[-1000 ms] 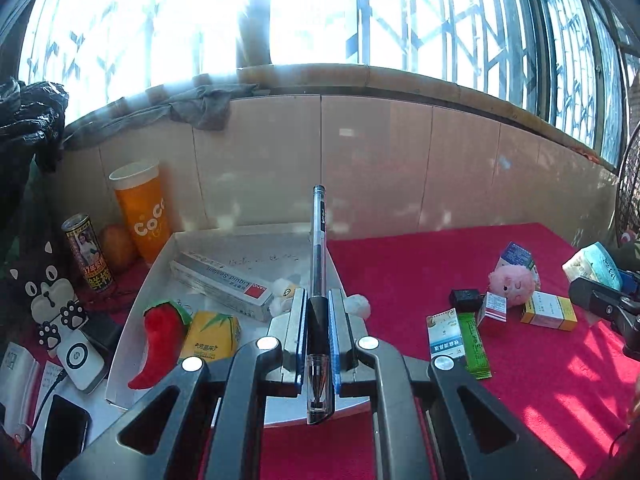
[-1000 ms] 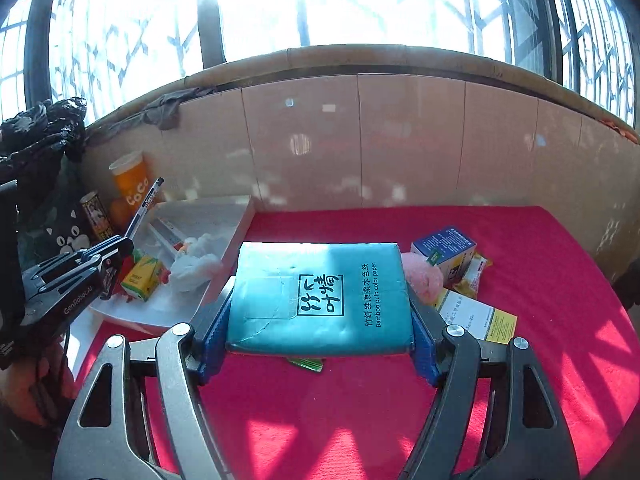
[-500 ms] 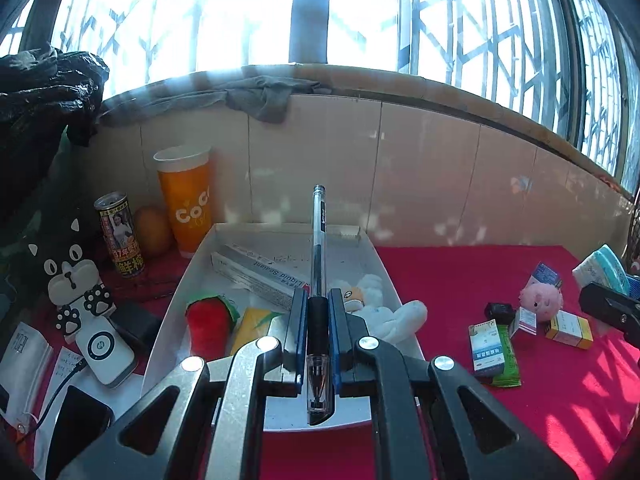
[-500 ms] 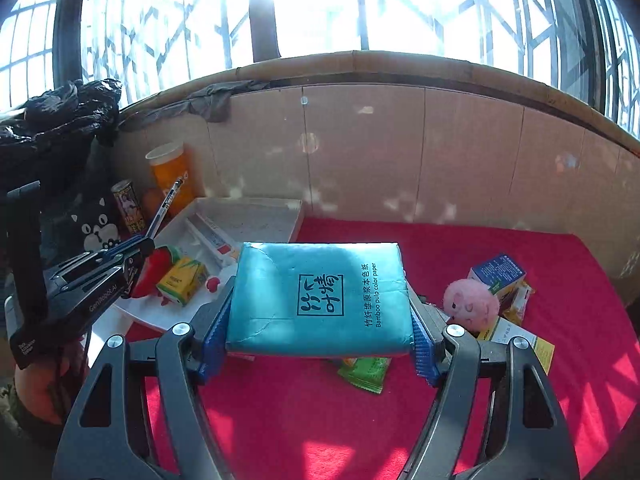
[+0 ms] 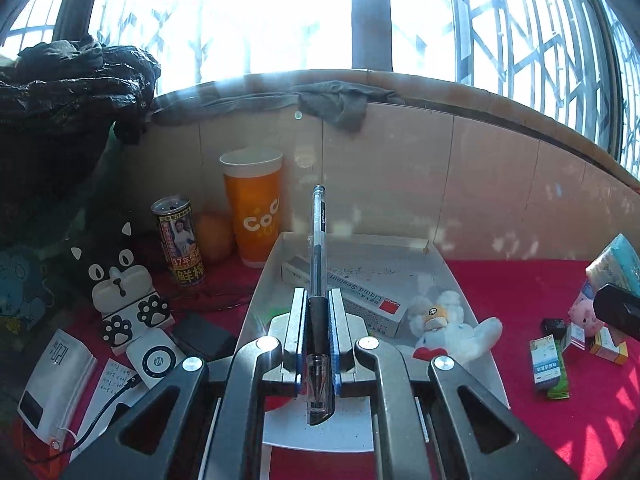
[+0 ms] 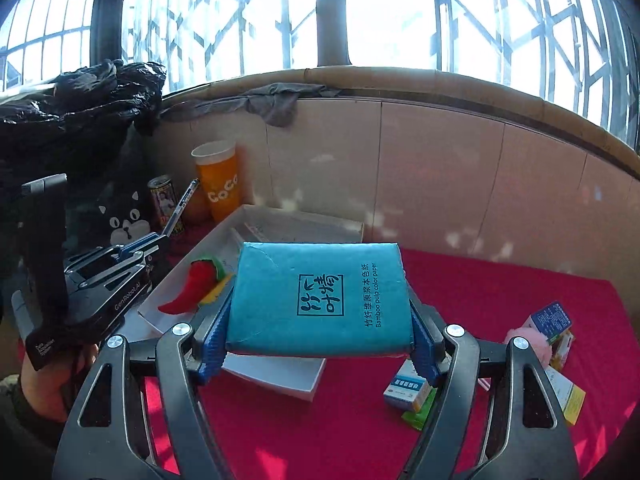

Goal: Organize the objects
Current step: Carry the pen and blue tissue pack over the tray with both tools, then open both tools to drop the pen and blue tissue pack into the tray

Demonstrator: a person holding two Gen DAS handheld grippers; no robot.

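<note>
Left wrist view first: we've got a clear-barrelled pen [image 5: 319, 280] with a black grip, clamped lengthwise in the left gripper [image 5: 319, 312], its capped end pointing out over the white tray [image 5: 452, 276]. Down in that tray we spot a boxed tube [image 5: 360, 296] and a white plush toy [image 5: 448, 326]. On the right wrist view, our right gripper [image 6: 318, 316] is squeezed onto a teal tissue pack [image 6: 320, 296], level, hovering above the tray's near corner and the red cloth [image 6: 500, 292]. Our left gripper sits left of the tray, angled up.
</note>
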